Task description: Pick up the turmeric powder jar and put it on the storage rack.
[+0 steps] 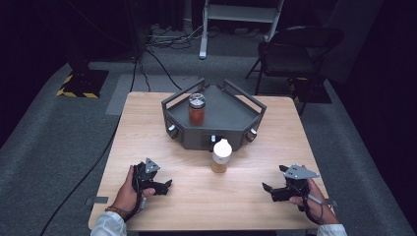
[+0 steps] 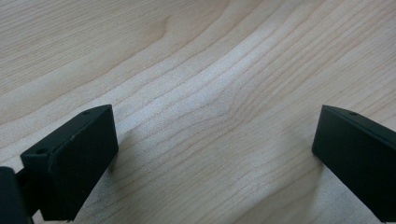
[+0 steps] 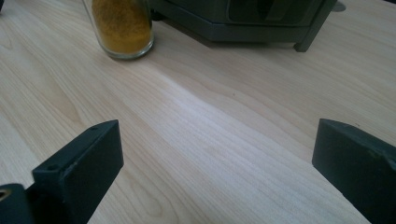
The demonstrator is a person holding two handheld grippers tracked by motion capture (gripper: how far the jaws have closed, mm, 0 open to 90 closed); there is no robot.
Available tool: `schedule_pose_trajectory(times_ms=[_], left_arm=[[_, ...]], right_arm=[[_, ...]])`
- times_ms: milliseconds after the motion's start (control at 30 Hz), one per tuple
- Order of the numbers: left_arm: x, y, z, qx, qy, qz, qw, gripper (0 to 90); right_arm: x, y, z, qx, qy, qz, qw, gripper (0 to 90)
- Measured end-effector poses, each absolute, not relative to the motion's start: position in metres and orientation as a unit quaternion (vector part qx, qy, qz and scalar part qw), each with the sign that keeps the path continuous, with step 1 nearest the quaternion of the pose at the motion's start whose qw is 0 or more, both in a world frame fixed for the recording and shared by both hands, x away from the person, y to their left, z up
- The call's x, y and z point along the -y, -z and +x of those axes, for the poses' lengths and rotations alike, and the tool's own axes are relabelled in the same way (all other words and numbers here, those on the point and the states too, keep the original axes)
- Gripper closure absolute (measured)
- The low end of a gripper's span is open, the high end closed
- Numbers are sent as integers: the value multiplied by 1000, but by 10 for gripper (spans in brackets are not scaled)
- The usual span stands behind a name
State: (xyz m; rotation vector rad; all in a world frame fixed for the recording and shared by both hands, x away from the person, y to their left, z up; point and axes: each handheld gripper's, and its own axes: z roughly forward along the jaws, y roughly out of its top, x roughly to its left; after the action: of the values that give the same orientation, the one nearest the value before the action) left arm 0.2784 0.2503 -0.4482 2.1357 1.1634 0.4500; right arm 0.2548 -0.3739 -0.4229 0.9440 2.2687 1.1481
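The glass jar of yellow powder with white lid (image 1: 221, 155) stands at my twelve o'clock, touching nothing. Both grippers, left gripper (image 1: 158, 185) and right gripper (image 1: 273, 190), are wide apart, empty. Probably light, slippery, fragile; I would grasp mid-body.

Left tool (image 1: 156, 183): held low in the left hand (image 1: 127, 192), jaws spread wide, nothing between them; jaws point toward the right tool. Right tool (image 1: 281, 189): held low in the right hand (image 1: 307, 201), jaws likewise wide apart and bare, pointing toward the left tool. White sleeves at both wrists.
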Motion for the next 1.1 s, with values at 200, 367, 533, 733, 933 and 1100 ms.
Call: schedule_pose_trajectory(times_ms=[200, 367, 533, 733, 933, 1100], left_arm=[[-250, 448, 278, -444, -172, 816, 328, 1], [-250, 448, 278, -445, -172, 816, 328, 1], [-250, 448, 278, -444, -172, 816, 328, 1], [-250, 448, 278, -445, -172, 816, 328, 1], [-250, 448, 278, -444, -172, 816, 328, 1], [-250, 448, 278, -444, -172, 816, 329, 1]], right_arm=[[370, 423, 255, -813, -422, 338, 216, 17], [366, 425, 256, -815, -424, 330, 216, 16], [361, 430, 255, -813, -427, 329, 220, 14], [355, 434, 258, -810, -429, 335, 218, 15], [347, 439, 260, -805, -433, 341, 221, 14], [338, 445, 261, -795, -448, 343, 223, 14]])
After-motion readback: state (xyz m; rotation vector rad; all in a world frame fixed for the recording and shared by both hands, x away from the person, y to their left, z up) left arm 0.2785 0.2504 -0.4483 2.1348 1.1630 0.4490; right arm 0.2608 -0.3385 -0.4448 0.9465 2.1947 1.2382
